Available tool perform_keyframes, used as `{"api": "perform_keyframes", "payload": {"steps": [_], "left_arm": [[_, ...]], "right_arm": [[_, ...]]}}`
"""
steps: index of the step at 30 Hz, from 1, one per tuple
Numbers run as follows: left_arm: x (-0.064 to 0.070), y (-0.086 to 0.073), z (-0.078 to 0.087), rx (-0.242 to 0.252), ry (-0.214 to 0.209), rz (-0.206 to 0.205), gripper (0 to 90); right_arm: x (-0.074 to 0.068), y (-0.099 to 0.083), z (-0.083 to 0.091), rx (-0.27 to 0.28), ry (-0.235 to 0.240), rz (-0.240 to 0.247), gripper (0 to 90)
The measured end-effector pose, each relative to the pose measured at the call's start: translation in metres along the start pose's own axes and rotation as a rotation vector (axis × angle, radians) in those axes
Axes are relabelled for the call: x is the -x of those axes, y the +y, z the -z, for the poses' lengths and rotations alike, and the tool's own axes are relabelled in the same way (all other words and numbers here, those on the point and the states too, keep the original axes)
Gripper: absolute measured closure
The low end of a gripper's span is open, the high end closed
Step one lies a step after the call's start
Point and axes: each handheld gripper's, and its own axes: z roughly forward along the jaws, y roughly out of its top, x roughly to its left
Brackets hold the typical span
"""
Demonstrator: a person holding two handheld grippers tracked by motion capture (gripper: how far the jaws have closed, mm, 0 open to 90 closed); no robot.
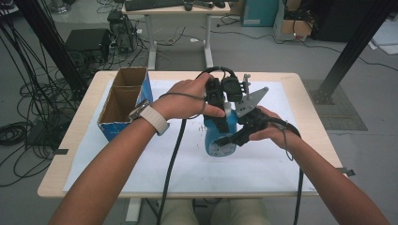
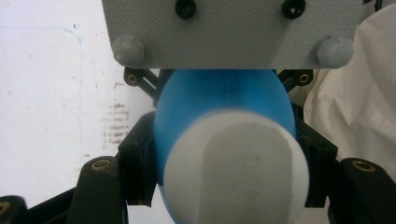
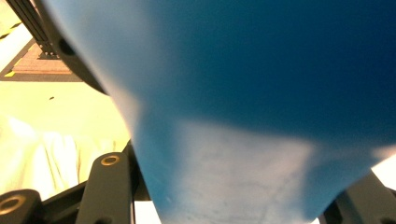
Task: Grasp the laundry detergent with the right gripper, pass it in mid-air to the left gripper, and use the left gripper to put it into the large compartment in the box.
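Observation:
A blue bottle (image 1: 217, 133) with a white cap (image 1: 228, 111) is held over the middle of the table, its round base tipped toward the near edge. My left gripper (image 1: 220, 107) comes down from above and is shut on the bottle's cap end. In the left gripper view the white cap (image 2: 238, 168) and the blue body (image 2: 224, 98) sit between the black jaws. My right gripper (image 1: 236, 136) is shut on the bottle's lower body from the right, its grey plate (image 1: 251, 100) sticking up. In the right gripper view the blue bottle (image 3: 261, 93) is pressed close between the jaws.
An open cardboard box (image 1: 123, 101) with a blue side stands at the table's left. A white sheet (image 1: 141, 159) covers most of the wooden table (image 1: 70, 154). Black cables (image 1: 172, 150) trail from both grippers toward the near edge. Floor cables and a desk lie beyond.

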Motion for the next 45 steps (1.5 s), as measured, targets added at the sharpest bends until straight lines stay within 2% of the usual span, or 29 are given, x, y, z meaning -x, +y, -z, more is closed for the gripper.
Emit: {"api": "perform_keyframes", "payload": {"steps": [5, 9, 10, 19, 24, 45], "left_arm": [[-0.0008, 0.0009, -0.0001, -0.009, -0.003, -0.014, 37.6], [-0.0001, 0.0001, -0.0005, -0.001, 0.004, -0.007, 37.6], [-0.0012, 0.0003, -0.0009, -0.003, -0.001, -0.017, 37.5], [-0.0003, -0.0008, -0.0004, 0.000, 0.005, -0.002, 37.5], [-0.0001, -0.0013, 0.0000, -0.001, 0.003, 0.003, 37.5], [0.0007, 0.0000, 0.0003, 0.000, 0.004, 0.004, 37.4]], "right_arm": [[0.0002, -0.0001, 0.0000, -0.002, -0.004, 0.004, 43.3], [0.0003, -0.0003, 0.0004, -0.004, -0.006, 0.001, 43.3], [0.0003, -0.0003, 0.0004, -0.005, -0.006, 0.001, 43.3], [0.0014, 0.0000, -0.0002, -0.008, -0.002, 0.010, 43.3], [0.0005, 0.0007, -0.0004, -0.004, 0.000, -0.005, 43.2], [0.0001, 0.0007, 0.0007, -0.008, -0.002, 0.001, 43.2]]}}
